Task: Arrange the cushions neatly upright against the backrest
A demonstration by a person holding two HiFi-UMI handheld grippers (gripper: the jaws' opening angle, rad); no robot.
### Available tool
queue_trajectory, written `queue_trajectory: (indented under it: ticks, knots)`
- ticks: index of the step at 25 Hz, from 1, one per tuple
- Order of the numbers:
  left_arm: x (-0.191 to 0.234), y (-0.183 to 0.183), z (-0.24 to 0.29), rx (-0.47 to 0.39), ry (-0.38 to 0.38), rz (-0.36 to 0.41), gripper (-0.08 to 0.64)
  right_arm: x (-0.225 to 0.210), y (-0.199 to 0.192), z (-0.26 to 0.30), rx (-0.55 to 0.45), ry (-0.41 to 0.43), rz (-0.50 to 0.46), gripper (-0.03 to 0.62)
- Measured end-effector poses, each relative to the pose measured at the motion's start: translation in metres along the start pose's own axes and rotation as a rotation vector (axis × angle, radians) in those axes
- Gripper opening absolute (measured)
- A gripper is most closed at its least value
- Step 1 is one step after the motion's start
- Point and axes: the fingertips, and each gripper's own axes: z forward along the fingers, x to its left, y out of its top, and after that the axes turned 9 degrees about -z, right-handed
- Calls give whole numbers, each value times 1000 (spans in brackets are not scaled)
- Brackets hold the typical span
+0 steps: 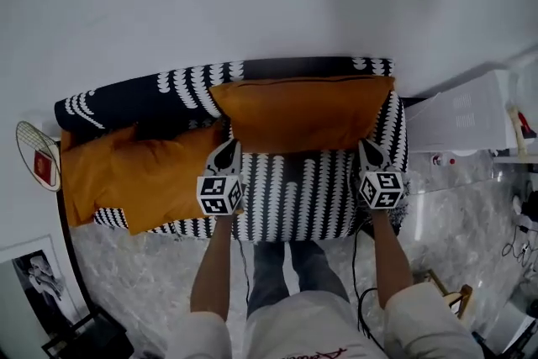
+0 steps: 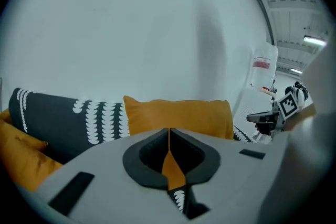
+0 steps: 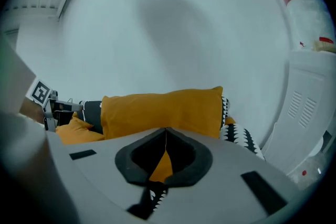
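Note:
One orange cushion (image 1: 303, 113) (image 2: 178, 115) (image 3: 163, 110) stands upright against the backrest (image 1: 126, 101) of a black-and-white patterned sofa (image 1: 294, 193), on its right half. A second orange cushion (image 1: 134, 176) (image 2: 21, 157) (image 3: 76, 131) lies slumped on the left end of the seat. My left gripper (image 1: 227, 145) (image 2: 169, 131) sits just before the upright cushion's lower left corner, jaws shut with nothing between them. My right gripper (image 1: 366, 145) (image 3: 166, 131) is at the lower right corner, also shut and empty.
A white wall rises behind the sofa. A white appliance (image 1: 466, 118) stands to its right. A round racket-like object (image 1: 38, 155) leans at the left, a framed picture (image 1: 34, 273) lies on the marble floor, and a wooden stool (image 1: 450, 294) is at lower right.

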Motion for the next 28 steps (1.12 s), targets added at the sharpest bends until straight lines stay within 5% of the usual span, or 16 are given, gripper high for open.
queue_trajectory:
  ticks: [5,9,13,21,28]
  knots:
    - [-5,25,-42,-79,38,-19,37,6,29,-17,-32,25,-21,31]
    - [3,34,-92,-124,96,-38,37,48,50,-18,-36,124,-74,31]
    - [25,43,-151,-169,175,-47,32,130,81,-3,-62,290,-155,30]
    - [82,32,-321,-308,468,-126,32,336,139,-6,-158,698,-316,29]
    - [111,4,-417,-385,601,-216,32,452,154,-41,-189,874,-413,28]
